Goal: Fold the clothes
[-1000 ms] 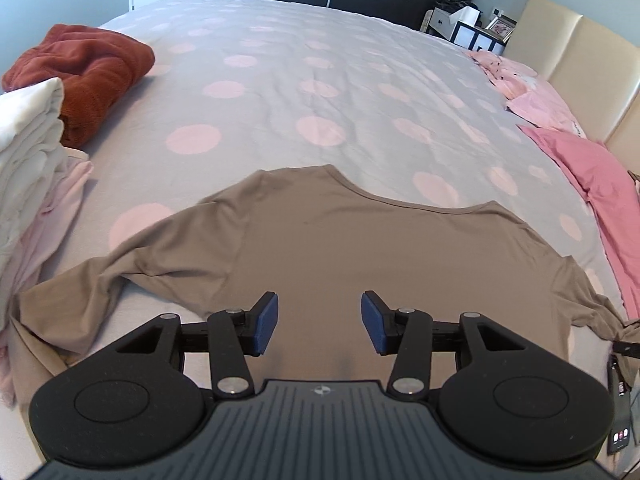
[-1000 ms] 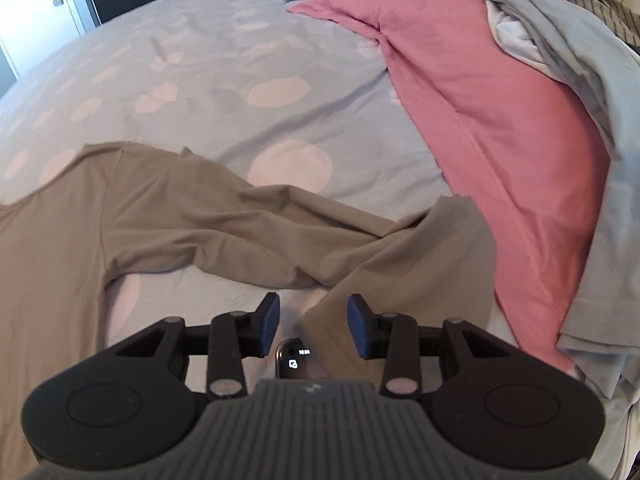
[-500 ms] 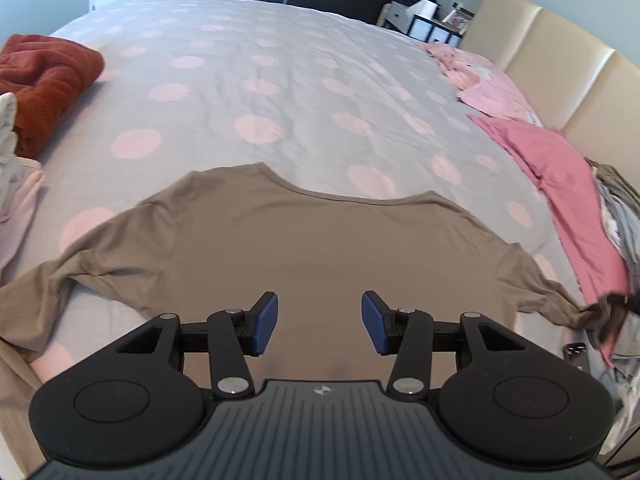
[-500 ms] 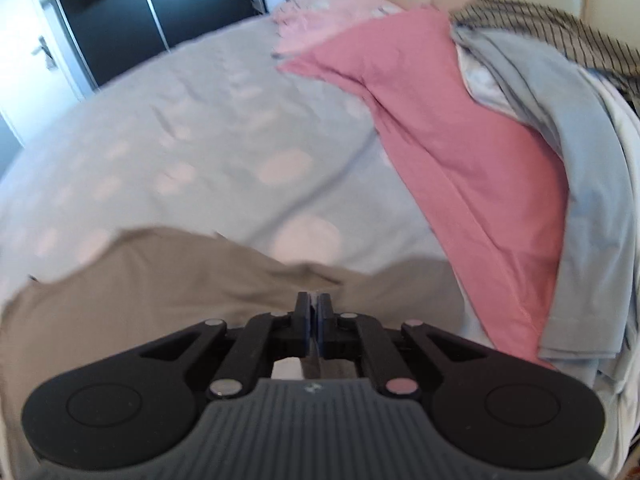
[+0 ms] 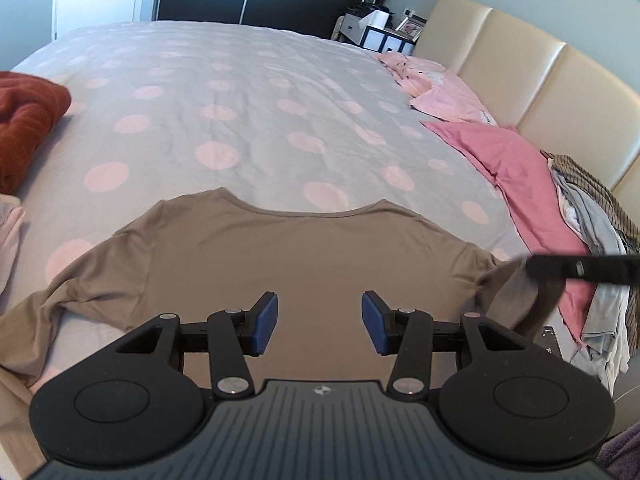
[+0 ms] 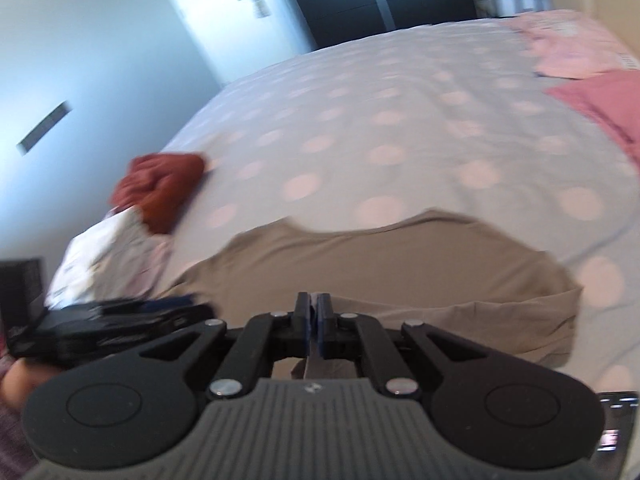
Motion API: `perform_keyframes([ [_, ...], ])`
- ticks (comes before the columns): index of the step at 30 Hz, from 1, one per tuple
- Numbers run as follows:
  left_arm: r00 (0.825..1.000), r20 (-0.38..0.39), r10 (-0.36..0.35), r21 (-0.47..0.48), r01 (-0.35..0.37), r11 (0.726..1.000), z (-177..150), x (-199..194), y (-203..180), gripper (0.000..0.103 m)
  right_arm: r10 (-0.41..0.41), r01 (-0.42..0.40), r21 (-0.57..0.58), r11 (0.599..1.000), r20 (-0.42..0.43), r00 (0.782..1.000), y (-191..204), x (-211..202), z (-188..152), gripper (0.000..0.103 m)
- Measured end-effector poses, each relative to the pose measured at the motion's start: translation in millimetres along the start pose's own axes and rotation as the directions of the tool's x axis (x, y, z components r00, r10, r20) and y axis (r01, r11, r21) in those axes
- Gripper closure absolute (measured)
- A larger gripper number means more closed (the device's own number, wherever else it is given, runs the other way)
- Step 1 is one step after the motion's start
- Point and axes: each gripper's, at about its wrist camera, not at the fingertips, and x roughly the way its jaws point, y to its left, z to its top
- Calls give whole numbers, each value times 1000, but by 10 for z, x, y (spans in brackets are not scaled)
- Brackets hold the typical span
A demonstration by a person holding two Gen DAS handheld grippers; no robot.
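Observation:
A taupe long-sleeved shirt (image 5: 304, 256) lies flat on the dotted bedspread, neckline away from me. My left gripper (image 5: 319, 322) hovers open over its lower middle, nothing between the blue pads. My right gripper (image 6: 314, 322) is shut on the shirt's right sleeve (image 6: 460, 324), which is lifted and carried over the shirt body (image 6: 360, 256). In the left wrist view the right gripper (image 5: 532, 268) comes in from the right edge with the sleeve (image 5: 516, 300) hanging from it. The left sleeve (image 5: 40, 320) trails off to the left.
A rust-red garment (image 5: 28, 120) and a pale folded stack (image 6: 100, 256) sit at the bed's left side. Pink clothes (image 5: 516, 176) and a grey and striped heap (image 5: 600, 240) lie by the cream headboard (image 5: 540, 76). A phone (image 5: 550, 340) rests near the right edge.
My right gripper shut on the right sleeve, lifted it and swung left over the shirt. The left gripper stayed open and shifted slightly, its view turning right.

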Motion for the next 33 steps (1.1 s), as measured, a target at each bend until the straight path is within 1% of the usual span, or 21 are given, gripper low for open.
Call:
perform_keyframes([
  [3,1000,-9,-10,-15,10,1000,-27,-35,82,59,110,-114,-46,992,-69,991,267,94,-94,99],
  [7,999,-39,-3,-1,3,1000,-97,-45,179,59,111,-118,-59,991,-115,987,253,168,-213,93],
  [8,999,-51,0,1,0,1000,-118,-29,191,59,110,-119,-62,991,-127,986,250,187,-242,90],
  [9,998,-64,1,2,-1,1000,-140,-13,202,59,110,-120,-66,991,-138,984,246,205,-272,84],
  [10,997,-79,-1,4,1,1000,-167,9,204,58,110,-121,-69,990,-150,983,243,224,-302,74],
  [11,996,-93,-4,5,4,1000,-196,31,205,58,110,-123,-72,990,-161,981,239,242,-332,70],
  [12,994,-105,-8,11,10,1000,-242,56,196,57,109,-124,-75,989,-172,979,236,261,-361,68],
  [13,993,-117,-13,21,16,1000,-292,82,192,57,109,-125,-78,989,-184,977,232,279,-391,68],
  [16,987,-161,-17,89,32,996,-429,208,122,57,107,-129,-88,988,-217,970,221,335,-480,67],
  [19,980,-201,-2,180,39,983,-589,330,47,57,27,-51,-107,993,-214,976,66,335,-548,67],
  [23,972,-232,35,309,40,950,-782,535,-15,57,-29,0,-112,994,-253,967,-111,448,-770,67],
  [26,966,-254,47,332,41,942,-891,653,-42,58,-82,55,-100,993,-286,955,-316,525,-935,67],
  [27,964,-263,48,339,45,940,-911,684,-56,59,-108,85,-90,992,-297,949,-413,544,-975,67],
  [28,961,-271,49,346,49,937,-930,716,-70,61,-134,114,-82,990,-301,944,-506,556,-994,67],
  [30,957,-287,44,360,65,931,-940,761,-116,74,-196,184,-67,981,-281,939,-703,524,-1009,67],
  [32,953,-303,26,355,87,931,-891,790,-147,103,-240,238,-39,970,-253,937,-893,478,-993,67],
  [33,951,-308,18,350,96,932,-871,791,-165,103,-259,261,-24,965,-237,936,-981,457,-982,67],
])
